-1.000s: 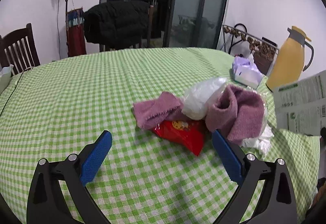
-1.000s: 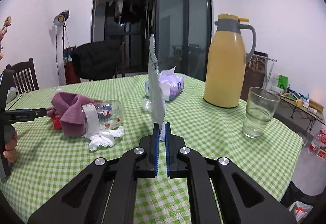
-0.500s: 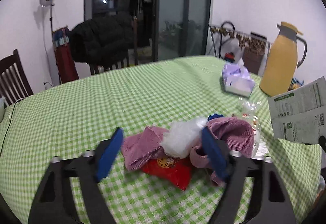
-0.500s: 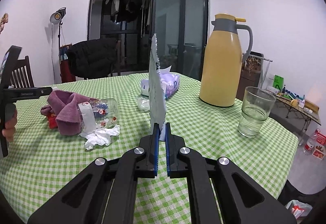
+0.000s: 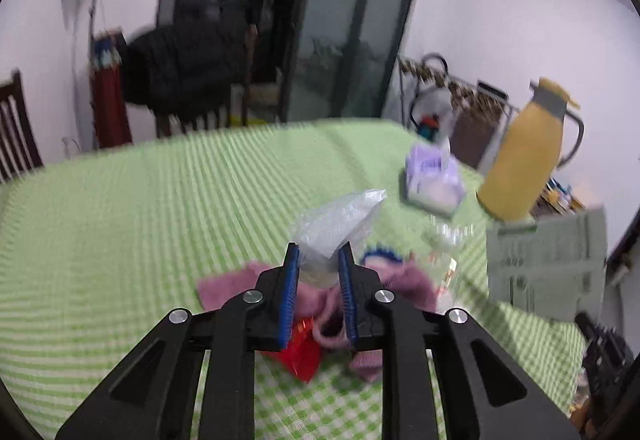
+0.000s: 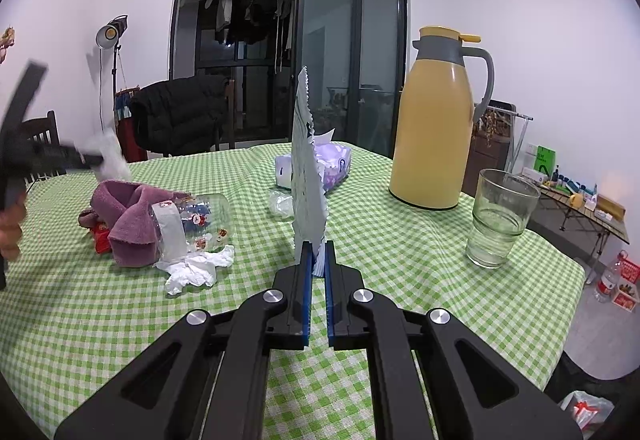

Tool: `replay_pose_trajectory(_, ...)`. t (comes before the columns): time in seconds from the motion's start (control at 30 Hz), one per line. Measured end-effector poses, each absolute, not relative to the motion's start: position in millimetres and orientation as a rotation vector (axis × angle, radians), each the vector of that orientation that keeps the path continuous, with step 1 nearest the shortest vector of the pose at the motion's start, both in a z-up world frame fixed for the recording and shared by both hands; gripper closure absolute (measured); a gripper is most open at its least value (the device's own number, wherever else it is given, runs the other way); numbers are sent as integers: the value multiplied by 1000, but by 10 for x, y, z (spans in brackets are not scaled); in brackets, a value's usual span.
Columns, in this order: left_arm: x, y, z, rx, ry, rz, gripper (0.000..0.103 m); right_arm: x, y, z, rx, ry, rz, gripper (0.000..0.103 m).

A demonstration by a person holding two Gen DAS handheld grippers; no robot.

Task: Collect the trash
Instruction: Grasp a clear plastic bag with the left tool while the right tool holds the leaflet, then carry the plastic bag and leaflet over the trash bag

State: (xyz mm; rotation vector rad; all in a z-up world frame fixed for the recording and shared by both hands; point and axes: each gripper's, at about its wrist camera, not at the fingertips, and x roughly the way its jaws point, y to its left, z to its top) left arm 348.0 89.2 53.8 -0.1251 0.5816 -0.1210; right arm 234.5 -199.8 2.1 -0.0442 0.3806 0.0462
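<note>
a crumpled clear plastic bag is clamped between the blue pads of the left gripper, and it is held above the pile of trash on the green checked tablecloth. the left wrist view is blurred. under the bag, a purple cloth and a red wrapper are seen on the table. in the right wrist view the same bag is seen as a pale blur at the tip of the left gripper, above the purple cloth.

the jaws of the right gripper are closed on a white printed packet, which is held upright on its edge above the table. a clear bottle is lying on its side against the cloth, and a crumpled white tissue is lying just in front of it. a tissue pack, a yellow thermos jug and a glass of water are standing further right on the tablecloth.
</note>
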Motion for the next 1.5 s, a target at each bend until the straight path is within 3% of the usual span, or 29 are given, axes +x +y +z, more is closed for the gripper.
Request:
replay_pose_trajectory(0.37, 2683, 650, 1675, -113, 342, -194, 86, 2019, -2303, 121, 42, 332, 45, 98)
replay_pose_trajectory(0.7, 2165, -370, 1976, -17, 285, -357, 86, 896, -3663, 658, 182, 152, -131, 99)
replay_pose_trajectory(1.0, 1946, -2128, 1420, 112, 388, -627, 86, -165, -4999, 495, 106, 233, -467, 99)
replay_pose_trajectory(1.5, 1617, -3843, 30, 186, 687, -918, 86, -455, -6012, -917, 250, 629, -714, 99)
